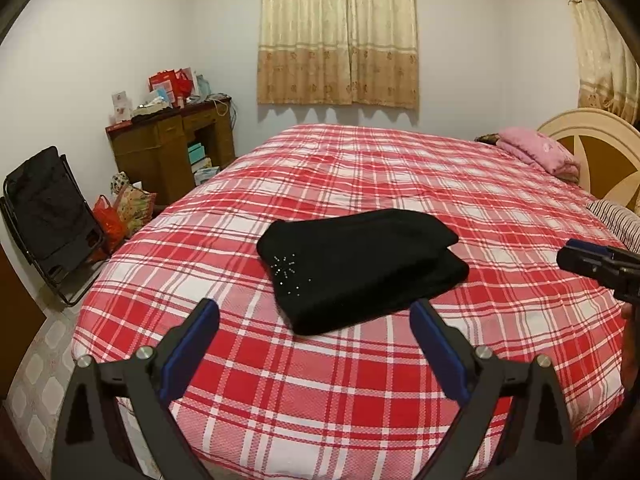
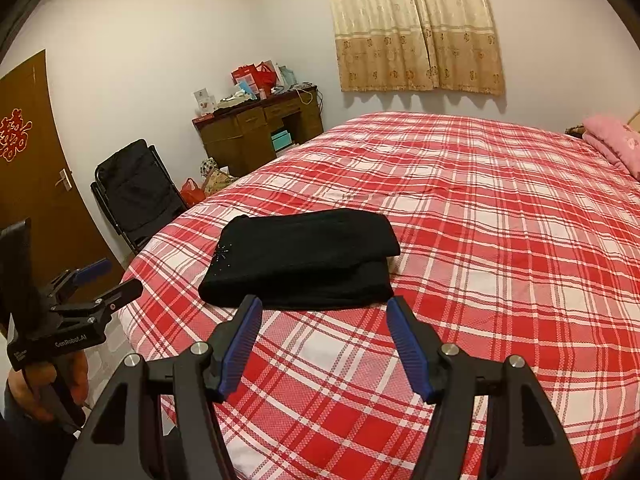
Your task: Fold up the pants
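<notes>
A bedroom with pale walls, a brown door (image 2: 28, 160) at the far left, then a black folding chair (image 2: 138, 190), a cluttered wooden desk (image 2: 256, 132) and drawn curtains (image 2: 416, 28). On the red checked bed (image 2: 500, 220) the black pants (image 2: 300, 258) lie folded. The left gripper (image 1: 314, 322) gapes wide, empty; the right gripper (image 2: 324, 316) is partly open, also empty, both short of the cloth.

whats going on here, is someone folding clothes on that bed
Yes. A person holds a two-finger gripper in each hand over a bed with a red plaid cover. The black pants already lie folded into a compact stack on the cover. The left gripper and the right gripper are both open with nothing between their blue pads, held short of the pants and not touching them. The folding looks finished.
</notes>
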A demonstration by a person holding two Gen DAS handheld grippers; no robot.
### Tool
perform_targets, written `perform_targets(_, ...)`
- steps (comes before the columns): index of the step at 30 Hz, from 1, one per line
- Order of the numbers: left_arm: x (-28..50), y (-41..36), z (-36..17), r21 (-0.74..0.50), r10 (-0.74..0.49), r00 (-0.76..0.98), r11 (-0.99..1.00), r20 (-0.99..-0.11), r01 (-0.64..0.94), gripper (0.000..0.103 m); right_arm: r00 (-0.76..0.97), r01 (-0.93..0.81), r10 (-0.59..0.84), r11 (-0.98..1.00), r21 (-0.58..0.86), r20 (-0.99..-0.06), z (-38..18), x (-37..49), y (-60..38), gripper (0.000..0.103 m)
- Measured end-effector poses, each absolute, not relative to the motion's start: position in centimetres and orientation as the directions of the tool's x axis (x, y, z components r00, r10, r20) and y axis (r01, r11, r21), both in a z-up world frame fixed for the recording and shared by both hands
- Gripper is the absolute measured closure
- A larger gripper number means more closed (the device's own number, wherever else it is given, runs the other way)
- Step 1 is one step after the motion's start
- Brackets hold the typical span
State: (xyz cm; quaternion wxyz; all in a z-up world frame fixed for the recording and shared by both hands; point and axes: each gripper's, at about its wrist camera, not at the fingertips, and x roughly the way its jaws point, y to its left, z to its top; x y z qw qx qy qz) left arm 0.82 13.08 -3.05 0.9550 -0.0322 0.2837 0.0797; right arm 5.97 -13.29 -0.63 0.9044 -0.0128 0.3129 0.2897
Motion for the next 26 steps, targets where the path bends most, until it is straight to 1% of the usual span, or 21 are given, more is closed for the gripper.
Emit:
perform_targets(7,1.4,13.3,-3.8,-0.009,0.145,0.805,0.983,-0.576,-0.183,0.005,0.632,-0.530,0.510,0.834,0.155,-0.584,-1.1,6.2,-13.3,0.037)
perform_targets(10,1.3,13.1,-3.7,-0.020,0.123,0.810,0.986,-0.574,-0.164,0.005,0.629,-0.532,0.508,0.833,0.151,-0.588,-1.2,6.0,-13.2,0.037)
perform_targets(16,1.2,12.8,-3.4,-0.014,0.119,0.812,0.988,-0.571,-0.154,0.005,0.626,-0.544,0.512,0.827,0.140,-0.589,-1.1,5.6,-13.0,0.037)
perform_targets(22,0.5,11.7,-2.7,0.028,0.131,0.840,0.990,-0.526,-0.137,0.005,0.639,-0.553,0.512,0.824,0.120,-0.574,-0.4,4.7,-12.9,0.037)
perform_targets(26,0.1,11.5,-1.9,0.021,0.117,0.865,0.992,-0.488,-0.122,0.005,0.653,-0.552,0.512,0.826,0.111,-0.559,0.1,4.3,-13.0,0.037)
